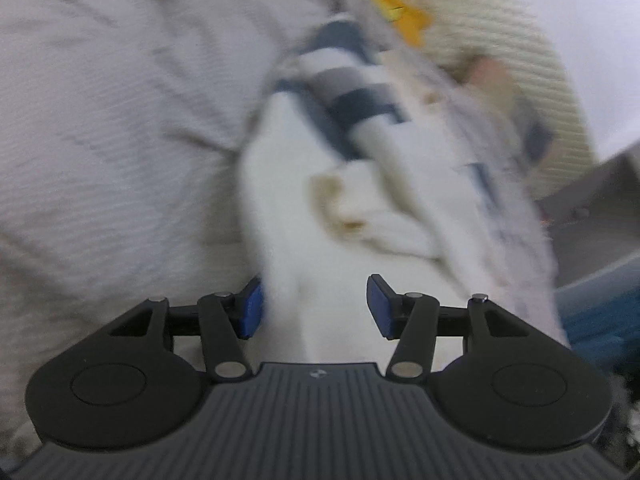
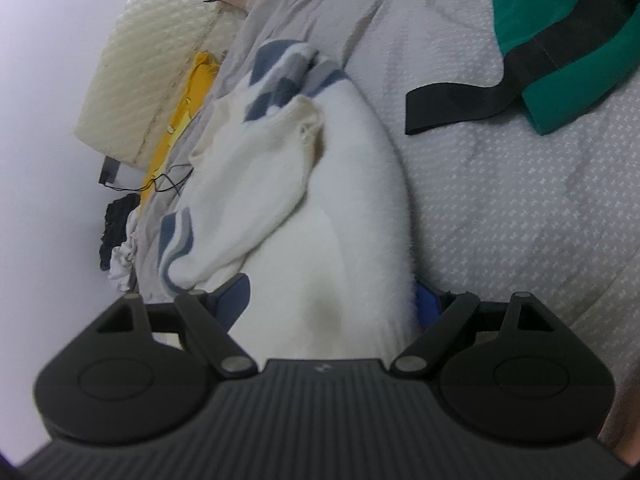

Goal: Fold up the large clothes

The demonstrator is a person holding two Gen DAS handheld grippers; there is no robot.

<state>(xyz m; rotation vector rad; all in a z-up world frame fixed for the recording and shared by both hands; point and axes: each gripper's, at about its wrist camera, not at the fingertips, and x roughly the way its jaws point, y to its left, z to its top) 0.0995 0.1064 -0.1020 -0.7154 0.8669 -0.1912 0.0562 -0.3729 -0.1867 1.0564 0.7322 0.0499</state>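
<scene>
Nearest the lens in the left wrist view, the left tongs (image 1: 316, 306) stand partly apart, their blue pads on either side of a white fleecy garment with navy and grey stripes (image 1: 304, 216); the cloth runs between them, the left pad at its edge and the right pad with a gap beside it, so a firm grip cannot be told through the blur. In the right wrist view the right tongs (image 2: 332, 298) stand wide, the same white garment (image 2: 320, 208) filling the space between the blue pads, both of which are half hidden by the cloth; whether they press on it I cannot tell. The garment lies rumpled on a bed covered by a pale grey patterned bedspread (image 2: 500, 208), stretching away from both tongs, with its striped cuffs bunched at the far end. Farther off on the right of that view lies a green garment with a black band (image 2: 560, 40), apart from the white one. Beyond the stripes sit a yellow cloth (image 2: 188, 104) and a cream textured pillow (image 2: 148, 68) against the pale wall (image 2: 44, 140).
</scene>
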